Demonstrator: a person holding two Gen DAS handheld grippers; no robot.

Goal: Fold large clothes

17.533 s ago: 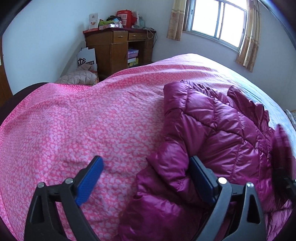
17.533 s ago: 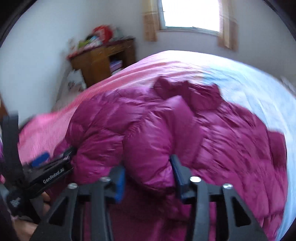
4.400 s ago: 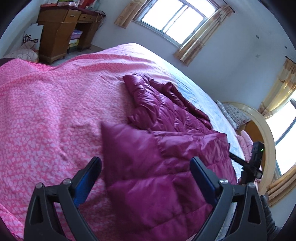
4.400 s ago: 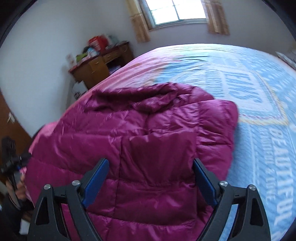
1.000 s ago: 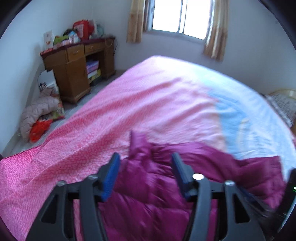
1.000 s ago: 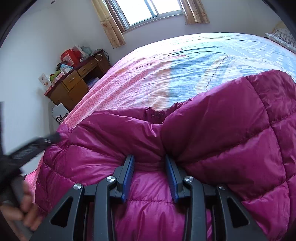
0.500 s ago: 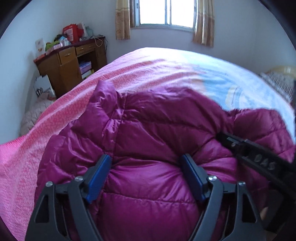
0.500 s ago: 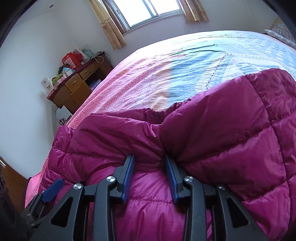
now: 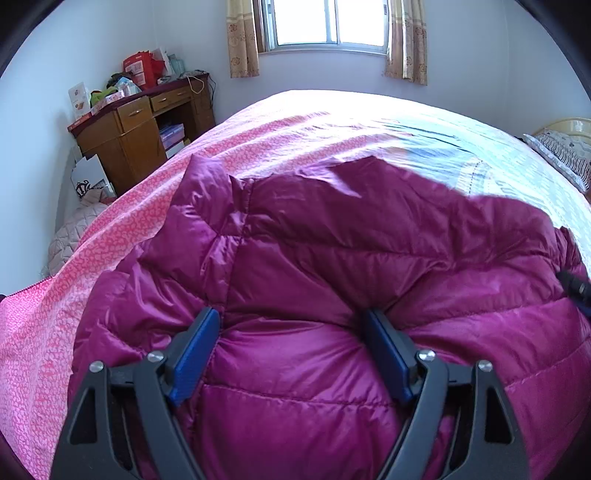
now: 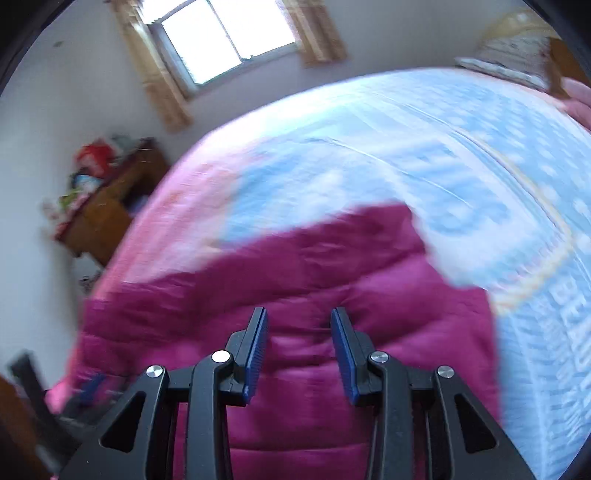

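A magenta quilted down jacket (image 9: 332, 251) lies on the bed, folded over itself into a thick bundle. My left gripper (image 9: 291, 332) stands wide, its blue pads pressed into a puffy fold of the jacket on both sides. In the right wrist view the jacket (image 10: 388, 280) lies flat below my right gripper (image 10: 299, 321), whose jaws stand parted with nothing between them, lifted above the cloth. That view is blurred by motion. The left gripper's tip (image 10: 88, 391) shows at the lower left there.
The bed (image 9: 295, 125) has a pink patterned cover at left and a light blue cover (image 10: 443, 155) at right. A wooden desk (image 9: 136, 129) with clutter stands by the far left wall. A pillow (image 9: 561, 147) lies at far right. A window (image 9: 325, 22) is behind.
My right gripper has let go of the jacket fold it pinched and has risen and swung right. The jacket now lies flatter. My left gripper stays pressed into the jacket.
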